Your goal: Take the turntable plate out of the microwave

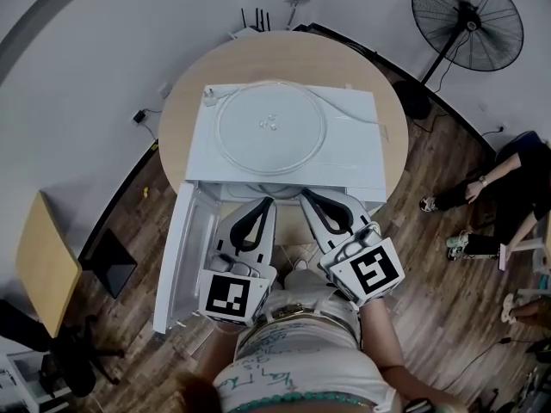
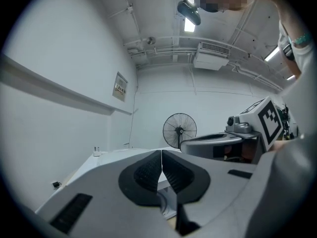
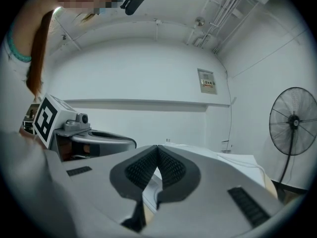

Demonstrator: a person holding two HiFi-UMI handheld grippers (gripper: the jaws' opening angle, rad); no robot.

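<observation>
The clear glass turntable plate (image 1: 270, 126) lies flat on top of the white microwave (image 1: 362, 149), which stands on a round wooden table (image 1: 284, 54). The microwave door (image 1: 176, 256) hangs open toward me at the left. My left gripper (image 1: 265, 200) and right gripper (image 1: 307, 194) are held side by side just in front of the microwave's open front, below the plate and apart from it. Both are shut with nothing between the pads, as the left gripper view (image 2: 161, 155) and the right gripper view (image 3: 157, 150) show. The microwave's inside is hidden.
A white cable (image 1: 353, 110) runs over the microwave top beside the plate. A standing fan (image 1: 467, 20) is at the back right, a seated person (image 1: 495, 188) at the right, and a wooden chair (image 1: 43, 261) at the left on the wood floor.
</observation>
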